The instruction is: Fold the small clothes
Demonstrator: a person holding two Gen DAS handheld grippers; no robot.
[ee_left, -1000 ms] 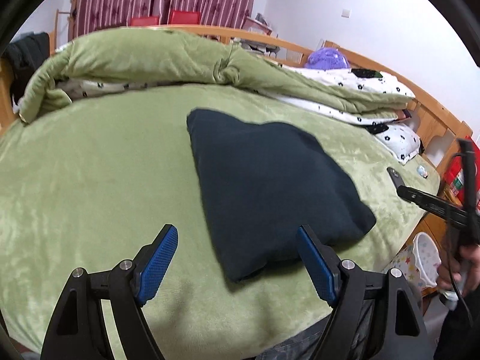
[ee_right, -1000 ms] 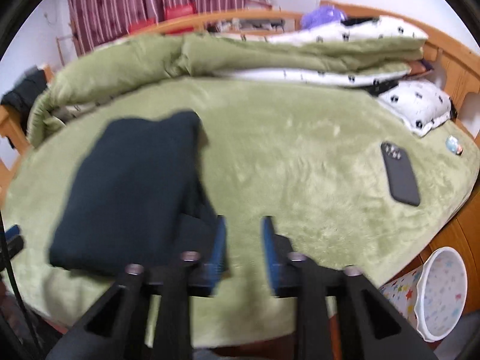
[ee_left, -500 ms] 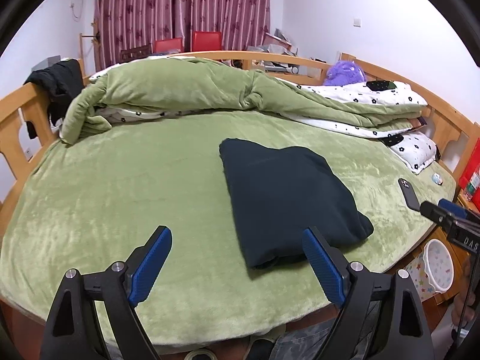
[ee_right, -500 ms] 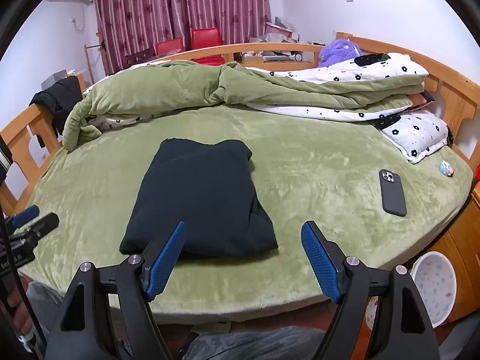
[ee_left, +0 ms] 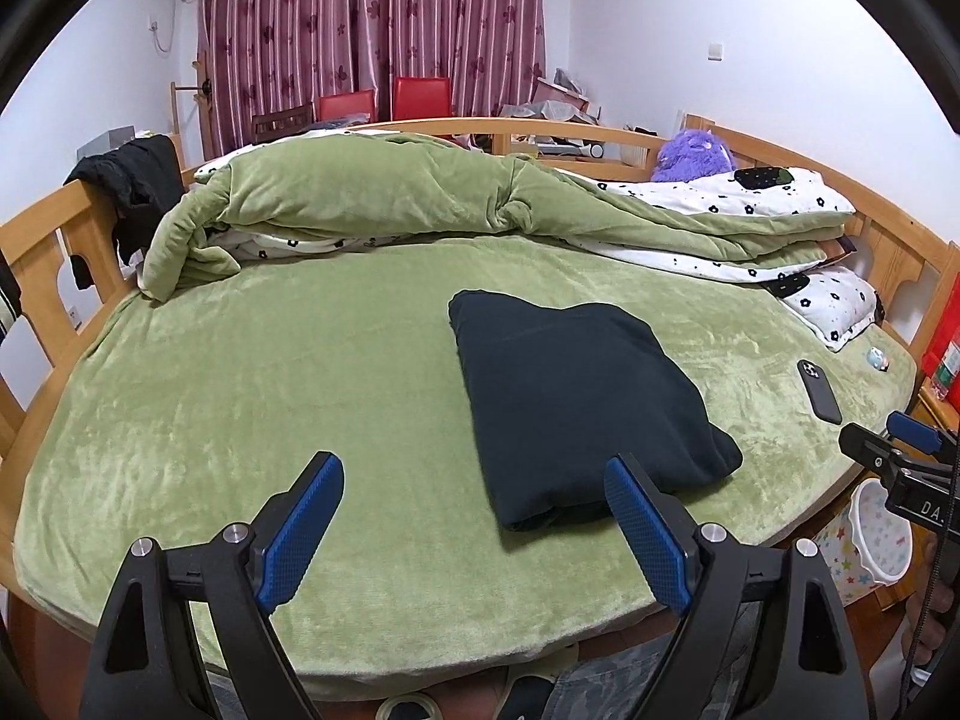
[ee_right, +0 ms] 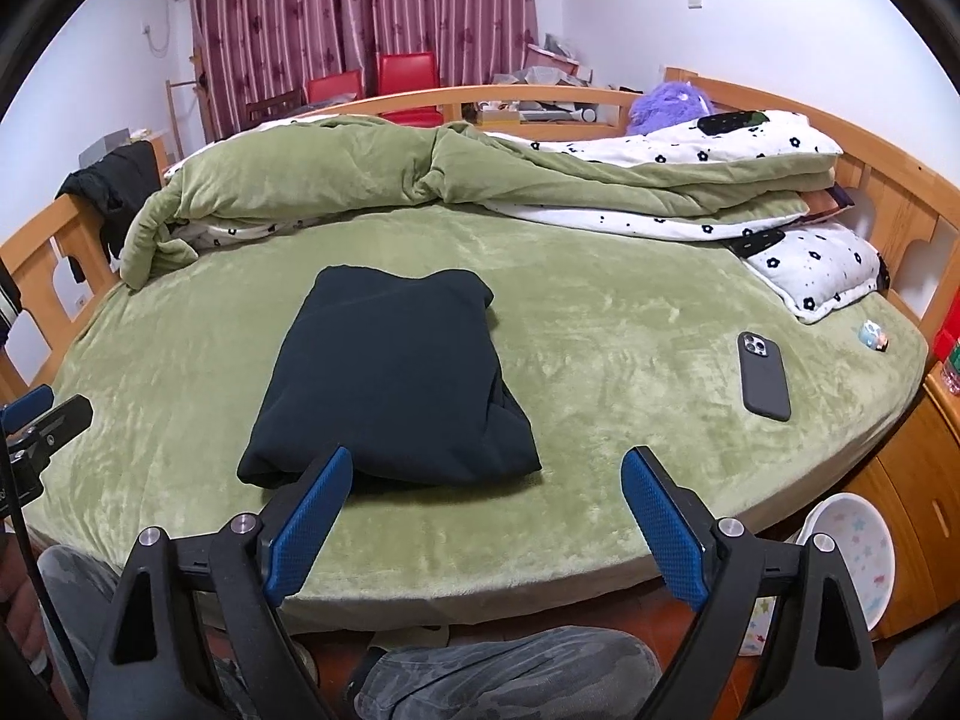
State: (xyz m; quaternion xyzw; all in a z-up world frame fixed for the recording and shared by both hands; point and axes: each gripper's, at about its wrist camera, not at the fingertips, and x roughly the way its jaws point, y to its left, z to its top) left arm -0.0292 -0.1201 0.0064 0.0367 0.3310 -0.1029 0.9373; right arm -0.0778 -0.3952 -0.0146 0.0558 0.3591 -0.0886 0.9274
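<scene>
Looks all but done: dark garment folded into a neat rectangle right of centre on the green bed, left gripper wide open and empty, right gripper jaws opening on nothing, no other unfolded small clothes visible.

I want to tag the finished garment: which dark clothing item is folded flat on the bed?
The dark folded garment lying on the green bed cover; the black clothing hangs crumpled over the wooden bed frame.
</scene>
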